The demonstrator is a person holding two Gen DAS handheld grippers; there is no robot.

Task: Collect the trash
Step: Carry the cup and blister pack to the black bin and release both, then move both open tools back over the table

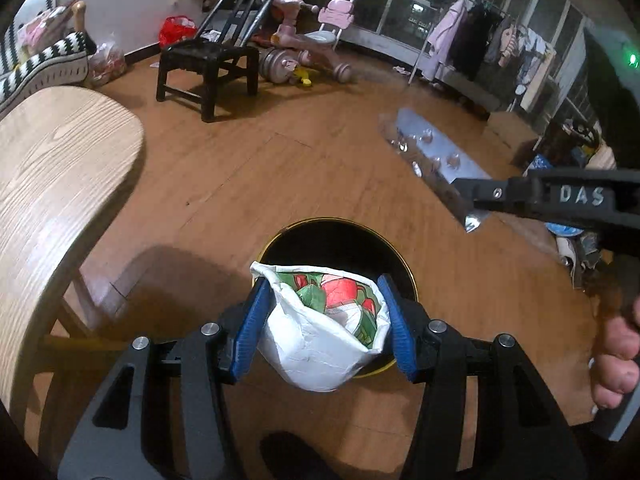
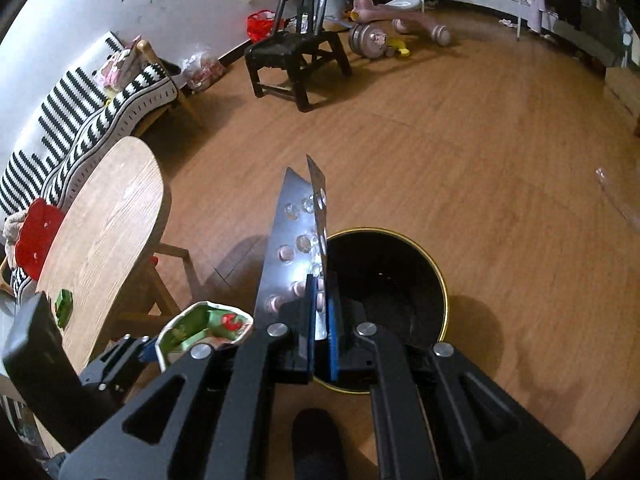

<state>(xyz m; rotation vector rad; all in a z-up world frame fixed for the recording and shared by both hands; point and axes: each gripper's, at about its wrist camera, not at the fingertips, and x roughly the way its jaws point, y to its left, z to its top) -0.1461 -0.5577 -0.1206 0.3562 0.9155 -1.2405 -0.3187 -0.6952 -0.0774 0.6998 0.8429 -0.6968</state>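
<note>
The left gripper [image 1: 326, 322] is clamped across a crumpled paper cup [image 1: 320, 328], its blue pads pressing on both sides, and the cup hangs just above the near rim of the black bin [image 1: 340, 240] on the floor below. The right gripper [image 2: 322, 320] is pinched tight on the lower end of a silver pill sheet [image 2: 288, 240], which sticks up ahead of its tips beside and over the bin's left edge.

The cup looks light and soft, already dented; it will likely give under more squeeze, so a mid-wall hold suits it. The sheet seems thin, springy and slick, best held by its flat end.

The bin's bottom is dark and unreadable. The counter [image 1: 52, 168] lies left of the left gripper.
</note>
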